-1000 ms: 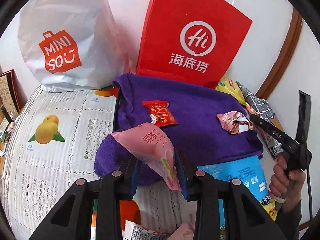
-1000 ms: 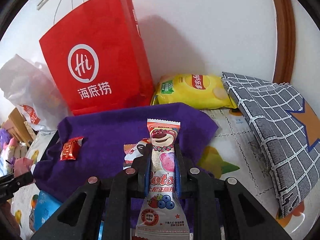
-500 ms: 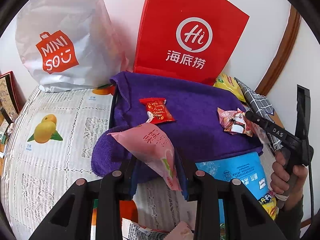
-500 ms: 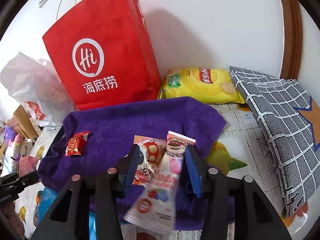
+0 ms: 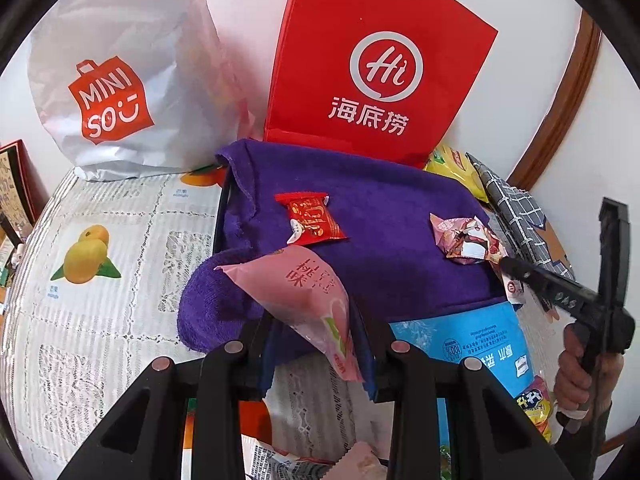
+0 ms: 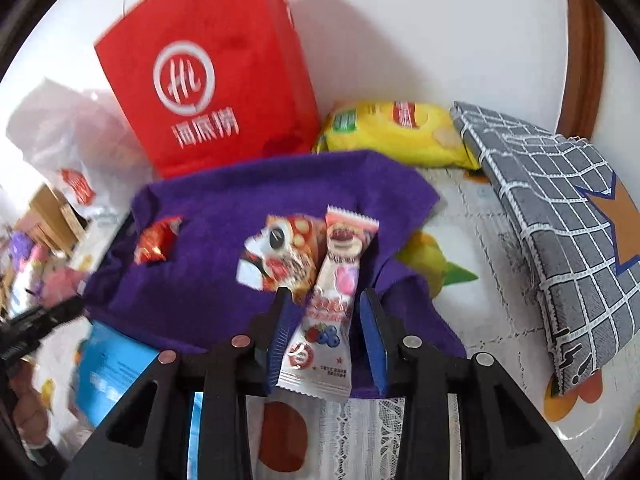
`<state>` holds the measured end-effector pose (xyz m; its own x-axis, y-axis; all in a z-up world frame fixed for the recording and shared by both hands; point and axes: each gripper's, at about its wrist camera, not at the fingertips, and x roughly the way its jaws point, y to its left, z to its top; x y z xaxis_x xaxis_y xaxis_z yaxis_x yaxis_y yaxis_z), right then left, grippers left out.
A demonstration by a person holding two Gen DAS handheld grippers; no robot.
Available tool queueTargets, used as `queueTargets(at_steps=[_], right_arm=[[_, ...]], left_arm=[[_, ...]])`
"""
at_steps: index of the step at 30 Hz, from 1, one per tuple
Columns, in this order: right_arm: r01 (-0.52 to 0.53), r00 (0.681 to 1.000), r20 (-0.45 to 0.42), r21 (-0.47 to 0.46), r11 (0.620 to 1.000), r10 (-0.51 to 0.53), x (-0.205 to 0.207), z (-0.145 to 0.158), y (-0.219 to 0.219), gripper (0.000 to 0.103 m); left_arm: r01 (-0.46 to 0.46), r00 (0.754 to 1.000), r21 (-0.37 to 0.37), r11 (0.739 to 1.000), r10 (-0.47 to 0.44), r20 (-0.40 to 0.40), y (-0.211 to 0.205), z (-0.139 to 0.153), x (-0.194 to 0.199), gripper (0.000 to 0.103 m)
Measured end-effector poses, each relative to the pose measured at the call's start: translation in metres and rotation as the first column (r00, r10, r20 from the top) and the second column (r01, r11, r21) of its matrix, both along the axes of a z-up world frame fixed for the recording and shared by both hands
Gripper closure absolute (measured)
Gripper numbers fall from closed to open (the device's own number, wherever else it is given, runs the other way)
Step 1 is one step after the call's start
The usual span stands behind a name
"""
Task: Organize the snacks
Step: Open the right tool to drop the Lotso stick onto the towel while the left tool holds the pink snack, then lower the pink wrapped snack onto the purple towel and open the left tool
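A long white bear-print snack bar (image 6: 326, 312) lies at the near edge of the purple towel (image 6: 208, 280), its top leaning on a red-and-white spotted packet (image 6: 280, 256), between the blue fingers (image 6: 280, 332) of the right gripper (image 6: 326, 330), whose jaws are closing with the pads clear of the wrapper. Its lower end overhangs the towel's edge, so a nudge from either finger could, by the look of it, tip it onto the lace-covered table (image 6: 472, 216). The left gripper (image 5: 316, 344) is clenched on a pink peach-print pouch (image 5: 304, 296), held above the towel's near corner; the slick, puffed film may slide out if the grip eases. A small red packet (image 5: 312, 222) sits mid-towel, well apart from both.
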<state>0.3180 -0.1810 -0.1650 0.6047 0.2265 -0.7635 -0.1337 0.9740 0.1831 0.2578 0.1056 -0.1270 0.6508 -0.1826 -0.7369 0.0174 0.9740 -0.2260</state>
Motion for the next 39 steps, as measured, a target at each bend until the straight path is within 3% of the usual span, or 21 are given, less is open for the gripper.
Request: queueTargets(at_steps=[2, 8, 13, 20, 30, 39], right_arm=[[-0.008, 1.0, -0.016, -0.018, 1.0, 0.008, 0.002, -0.007, 0.004, 0.078], [0.031, 0.996, 0.078, 0.051, 0.998, -0.034, 0.005, -0.004, -0.002, 0.084], [0.052, 0.999, 0.012, 0.071, 0.996, -0.053, 0.016, -0.015, -0.008, 0.075], [0.068, 0.994, 0.086, 0.058, 0.996, -0.073, -0.006, 0.007, -0.016, 0.066], [0.042, 0.989, 0.14, 0.035, 0.998, -0.047, -0.032, 0.027, -0.018, 0.065], [0.061, 0.993, 0.098, 0.044, 0.997, -0.065, -0.03, 0.019, -0.023, 0.065]], left_arm=[[0.002, 1.0, 0.006, 1.0, -0.002, 0.001, -0.001, 0.0, 0.0, 0.072], [0.007, 1.0, 0.005, 1.0, -0.007, 0.009, -0.002, 0.002, -0.002, 0.072], [0.01, 1.0, 0.007, 1.0, -0.01, 0.011, -0.003, 0.002, -0.003, 0.072], [0.006, 1.0, 0.008, 1.0, -0.007, 0.016, -0.001, 0.004, -0.004, 0.072], [0.001, 0.999, 0.038, 0.999, 0.001, -0.038, -0.012, 0.011, 0.03, 0.072], [-0.009, 0.993, 0.06, 0.998, 0.016, -0.114, -0.019, -0.01, 0.057, 0.071]])
